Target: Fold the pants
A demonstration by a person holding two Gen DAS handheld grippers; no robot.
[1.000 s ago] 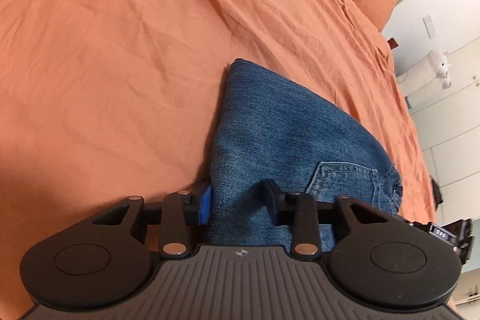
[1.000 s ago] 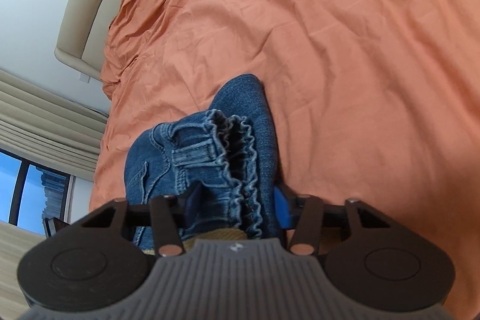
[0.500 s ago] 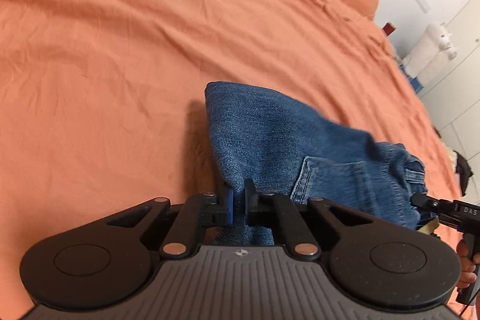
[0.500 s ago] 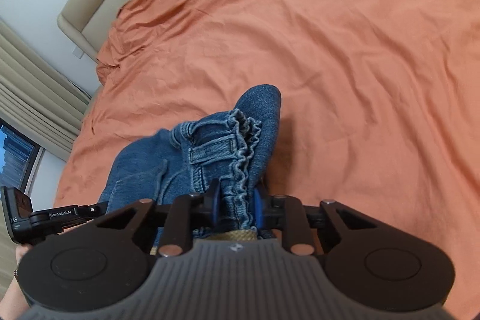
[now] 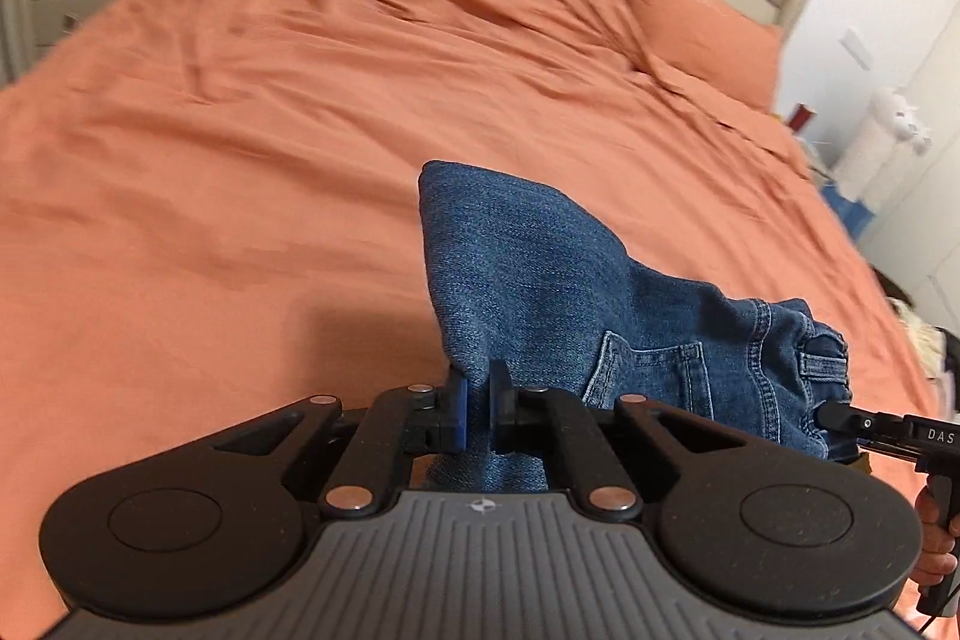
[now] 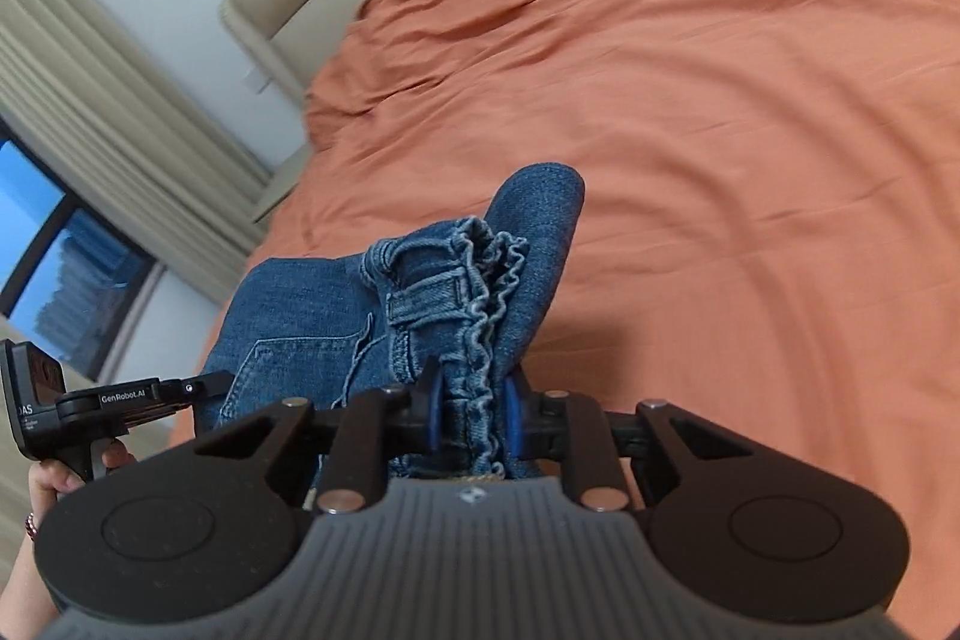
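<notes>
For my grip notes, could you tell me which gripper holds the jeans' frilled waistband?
The right gripper: frilled waistband between its pads; the left gripper pinches plain denim.

A pair of blue denim pants (image 5: pixel 540 280), folded into a thick bundle, is hanging lifted above an orange bedsheet (image 5: pixel 240 160). Its back pocket is facing up, while the frayed, ruffled waistband and a belt loop are bunching at one end.
</notes>
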